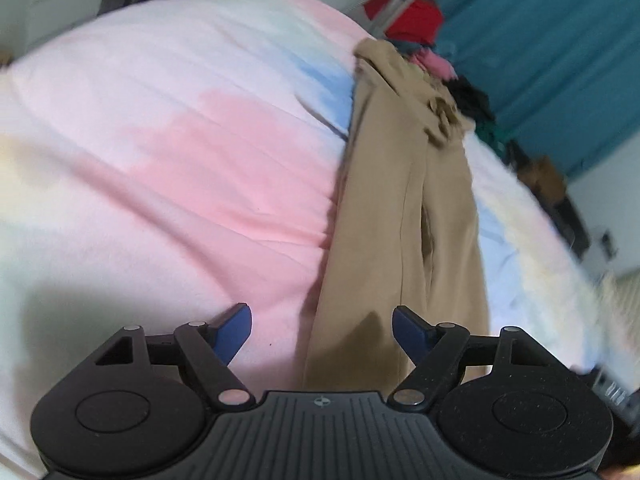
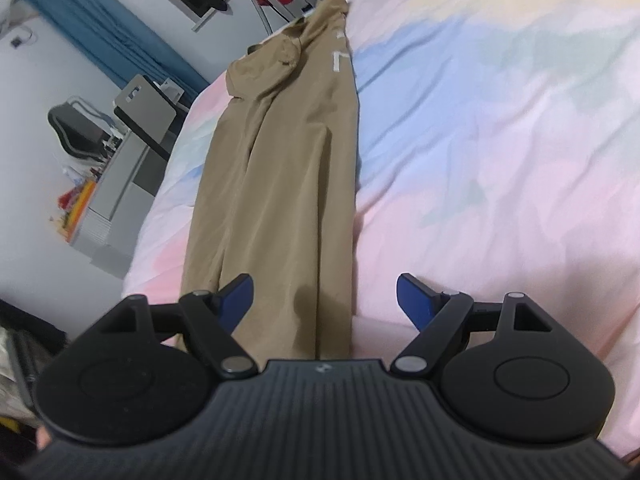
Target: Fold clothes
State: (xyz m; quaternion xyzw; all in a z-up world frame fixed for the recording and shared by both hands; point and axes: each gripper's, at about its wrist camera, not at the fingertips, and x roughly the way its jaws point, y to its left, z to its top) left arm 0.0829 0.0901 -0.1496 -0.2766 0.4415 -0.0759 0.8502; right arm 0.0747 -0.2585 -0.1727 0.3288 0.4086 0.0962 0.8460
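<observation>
Tan trousers (image 2: pixel 280 184) lie lengthwise on the bed (image 2: pixel 500 140), ready for folding; we hold both hand-held grippers (image 1: pixel 322 330) (image 2: pixel 325 300) wide, empty, above their near end.

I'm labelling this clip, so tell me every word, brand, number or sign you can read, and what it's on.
Nothing is legible.
White marks on the tan trousers: printed shapes, too blurred to read as letters.
Small round emblem on the left gripper's body: a symbol, no text.
Bedsheet: colour patches only.

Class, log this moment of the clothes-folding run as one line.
stage: trousers folded lengthwise | tan trousers: flat on pastel bedsheet | left claw: open, empty | right claw: open, empty
</observation>
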